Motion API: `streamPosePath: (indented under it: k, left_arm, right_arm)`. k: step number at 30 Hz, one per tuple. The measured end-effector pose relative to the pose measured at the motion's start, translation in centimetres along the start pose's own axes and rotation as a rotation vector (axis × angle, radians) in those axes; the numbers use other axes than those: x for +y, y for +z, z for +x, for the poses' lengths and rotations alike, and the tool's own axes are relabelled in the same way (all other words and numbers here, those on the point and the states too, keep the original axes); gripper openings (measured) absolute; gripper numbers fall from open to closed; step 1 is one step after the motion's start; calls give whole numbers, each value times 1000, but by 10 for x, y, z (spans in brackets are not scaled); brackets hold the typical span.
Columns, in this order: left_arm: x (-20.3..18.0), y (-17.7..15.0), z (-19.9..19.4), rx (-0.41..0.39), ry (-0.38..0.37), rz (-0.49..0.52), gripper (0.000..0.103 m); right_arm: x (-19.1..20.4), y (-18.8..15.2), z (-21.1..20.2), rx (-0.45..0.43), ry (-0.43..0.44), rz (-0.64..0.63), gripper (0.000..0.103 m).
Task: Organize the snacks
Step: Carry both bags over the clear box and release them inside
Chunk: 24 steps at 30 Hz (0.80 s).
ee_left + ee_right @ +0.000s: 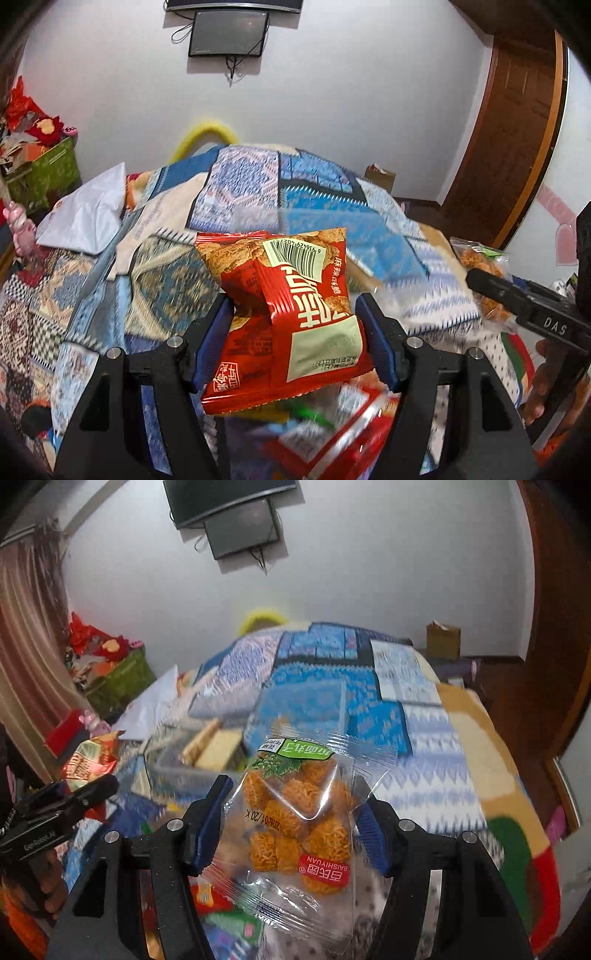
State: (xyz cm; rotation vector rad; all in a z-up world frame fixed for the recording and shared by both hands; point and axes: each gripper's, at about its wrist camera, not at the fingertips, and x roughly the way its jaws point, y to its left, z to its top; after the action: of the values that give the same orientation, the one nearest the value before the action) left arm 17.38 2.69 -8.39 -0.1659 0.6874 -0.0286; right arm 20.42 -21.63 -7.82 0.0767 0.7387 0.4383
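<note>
My left gripper [295,306] is shut on a red snack bag [288,310] with a barcode, held above the bed; its blue pads pinch the bag's middle. My right gripper [291,794] is shut on a clear packet of orange noodle balls [295,812] with a green label. From the left wrist view, the right gripper [476,277] and its packet [480,266] show at the right edge. The right wrist view shows the left gripper [96,786] with the red bag [88,764] at the left. A clear plastic bin [192,764] sits on the bed behind the packet.
A patchwork blue quilt [295,192] covers the bed. More loose snack packets [332,435] lie below the grippers. A white bag [85,214] and a green box [48,173] of clutter sit at the left. A wooden door [517,129] stands at the right.
</note>
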Motion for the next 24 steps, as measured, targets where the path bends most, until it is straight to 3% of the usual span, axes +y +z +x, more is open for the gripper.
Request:
streamPosePath:
  k: [10,19,24]
  left_arm:
    - [-12,44,51,0,-13,20,68]
    - [-10,56,120,96,-40,0,68]
    - [-8,50,156,154,-10,18,68]
  right_arm:
    - [1,36,44,-14,16,-18,61]
    - [-5,56,99,58,24,-42,61]
    - [-8,58,129,115,12,-62,61]
